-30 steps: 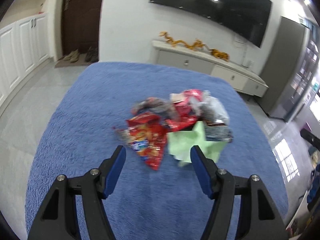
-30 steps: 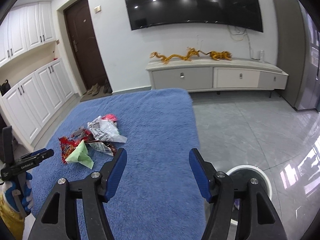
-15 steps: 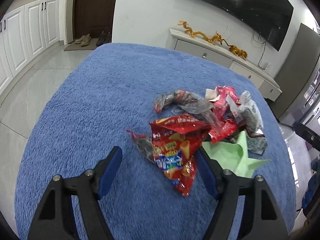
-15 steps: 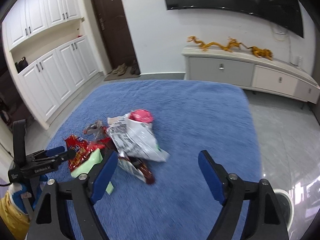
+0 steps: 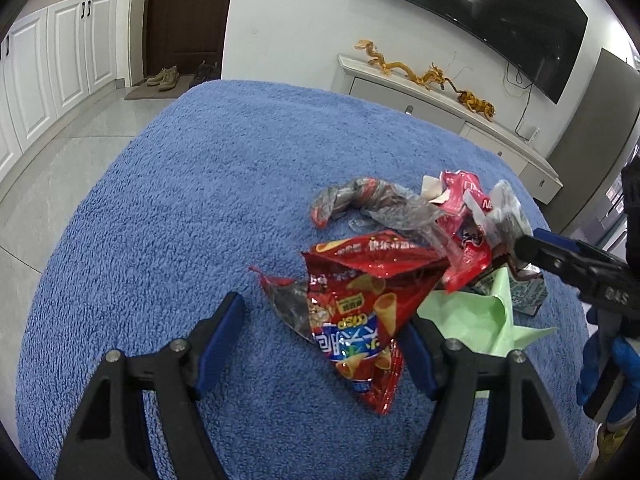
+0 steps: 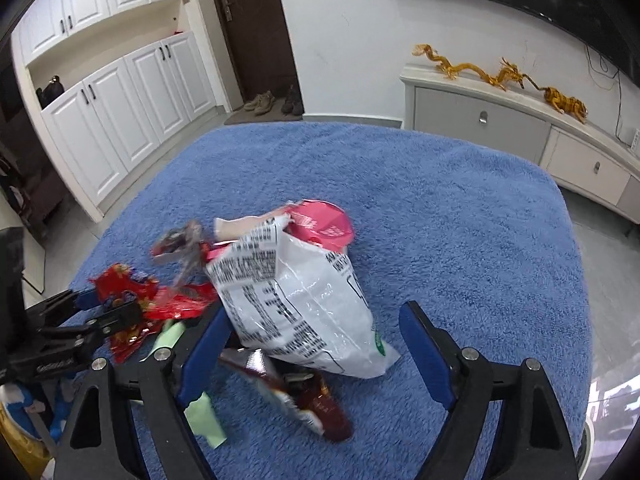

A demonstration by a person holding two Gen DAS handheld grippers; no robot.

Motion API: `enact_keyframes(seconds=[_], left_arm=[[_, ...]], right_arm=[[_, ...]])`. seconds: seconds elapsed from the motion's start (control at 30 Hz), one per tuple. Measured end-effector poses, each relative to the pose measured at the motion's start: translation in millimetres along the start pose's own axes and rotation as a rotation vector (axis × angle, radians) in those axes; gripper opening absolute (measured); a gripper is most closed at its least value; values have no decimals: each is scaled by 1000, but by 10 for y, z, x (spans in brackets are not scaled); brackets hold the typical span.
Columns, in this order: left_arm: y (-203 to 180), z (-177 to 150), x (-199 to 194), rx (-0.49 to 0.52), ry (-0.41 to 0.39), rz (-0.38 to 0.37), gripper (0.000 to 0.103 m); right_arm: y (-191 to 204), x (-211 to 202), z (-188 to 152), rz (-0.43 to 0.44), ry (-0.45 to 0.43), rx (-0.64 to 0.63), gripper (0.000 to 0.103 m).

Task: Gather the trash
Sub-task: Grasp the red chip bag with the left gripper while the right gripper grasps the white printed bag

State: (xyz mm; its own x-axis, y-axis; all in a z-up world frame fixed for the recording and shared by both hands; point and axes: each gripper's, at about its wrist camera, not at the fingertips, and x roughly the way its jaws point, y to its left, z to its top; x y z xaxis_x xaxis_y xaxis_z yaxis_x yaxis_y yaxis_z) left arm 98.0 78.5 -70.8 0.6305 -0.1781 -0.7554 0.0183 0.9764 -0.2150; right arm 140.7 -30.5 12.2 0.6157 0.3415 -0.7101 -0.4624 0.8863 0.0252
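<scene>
The trash sits in one loose heap on the blue rug [image 5: 168, 208], toward its near right part as seen from the left gripper. The left gripper [image 5: 326, 344] has its two blue-padded fingers spread wide, and the red snack bag [image 5: 360, 308] lies right between them, its lower tip reaching down past the fingertips; I can't tell whether either pad actually touches the foil. Just beside that bag, under the right-hand finger, a sheet of pale green paper [image 5: 476, 320] spreads out. Behind the bag lie a crumpled clear wrapper [image 5: 376, 204] and a red-and-pink packet [image 5: 464, 200].

The right gripper [image 6: 316, 338] comes at the same heap from the other side, jaws also wide apart and holding nothing. The white printed bag [image 6: 304, 300] stands up between its fingers, leaning nearer the left one, with a pink lid [image 6: 324, 220] showing behind its top. A dark brown wrapper [image 6: 320, 400] lies flat below the white bag, close to the camera. From this view the left gripper [image 6: 108, 308] shows at the left edge, straddling the red bag [image 6: 132, 288].

Around the heap the rug is bare on the far side, running out to rounded edges with grey tile floor [image 5: 52, 168] beyond. White cupboards [image 6: 120, 112] line one side, and a low cabinet [image 6: 500, 124] carrying golden dragon figures [image 6: 500, 76] stands against the far wall, well apart from the rug's edge
</scene>
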Motion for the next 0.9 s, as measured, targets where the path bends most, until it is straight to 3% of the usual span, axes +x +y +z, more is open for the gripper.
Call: enact_keyframes(seconds=[0.03, 0.2, 0.4, 0.9], left_arm=[[0, 0, 3, 2, -1, 1, 70], [-28, -30, -17, 8, -11, 7, 47], [-38, -50, -81, 16, -27, 11, 33], [48, -152, -741, -13, -103, 2, 25]], right_arm=[[-27, 18, -5, -1, 3, 4, 62], [-2, -6, -87, 3, -9, -22, 55], [36, -191, -175, -7, -41, -28, 45], [-77, -1103, -438, -18, -175, 67, 42]])
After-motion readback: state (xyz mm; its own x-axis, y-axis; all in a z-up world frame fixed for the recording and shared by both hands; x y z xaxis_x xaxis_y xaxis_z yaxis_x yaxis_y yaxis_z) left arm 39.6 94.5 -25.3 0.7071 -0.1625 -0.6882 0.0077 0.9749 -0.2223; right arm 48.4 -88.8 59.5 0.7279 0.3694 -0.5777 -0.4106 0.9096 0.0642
